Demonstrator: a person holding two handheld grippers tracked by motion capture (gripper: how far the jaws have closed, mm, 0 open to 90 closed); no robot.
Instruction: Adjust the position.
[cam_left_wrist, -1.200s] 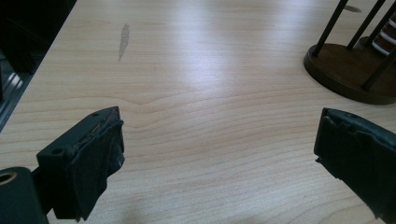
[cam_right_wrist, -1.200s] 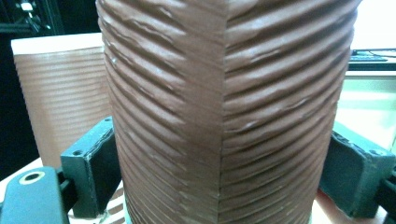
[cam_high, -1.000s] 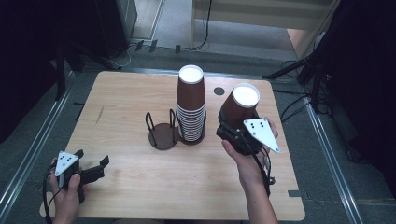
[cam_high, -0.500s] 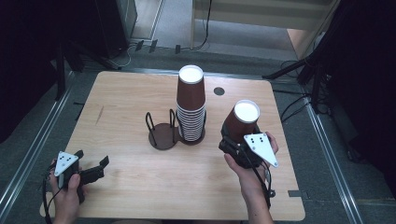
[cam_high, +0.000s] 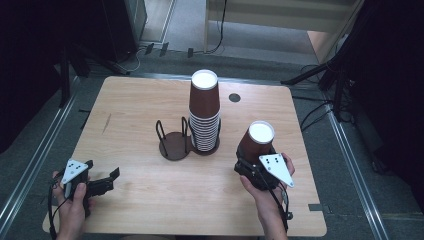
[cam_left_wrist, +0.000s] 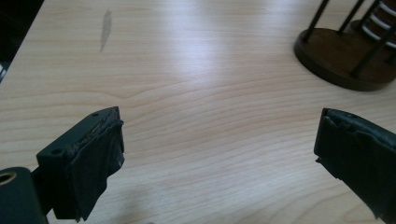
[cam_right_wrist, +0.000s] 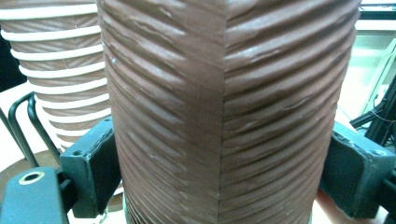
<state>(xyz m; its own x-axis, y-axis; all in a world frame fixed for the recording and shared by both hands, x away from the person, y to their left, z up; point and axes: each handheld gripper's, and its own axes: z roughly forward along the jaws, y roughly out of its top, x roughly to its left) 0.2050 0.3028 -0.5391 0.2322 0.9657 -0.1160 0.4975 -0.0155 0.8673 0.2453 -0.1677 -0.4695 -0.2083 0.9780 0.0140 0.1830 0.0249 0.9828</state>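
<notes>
A tall stack of ribbed brown paper cups stands in one ring of a dark wire cup holder at the table's middle. My right gripper is shut on a single brown cup with a white top, held upright low over the table to the right of the stack. In the right gripper view that cup sits between the two pads of my right gripper, with the stack behind at left. My left gripper stands open near the front left corner, and my left gripper has bare wood between its jaws.
The wooden table has a small dark hole behind the stack. The holder's near ring has nothing in it. Metal rails run along both table sides, and cables and stand legs lie on the floor beyond.
My right gripper has carried the single cup away from beside the stack, toward the person and lower. The cup now stands more upright. The left gripper has stayed put.
</notes>
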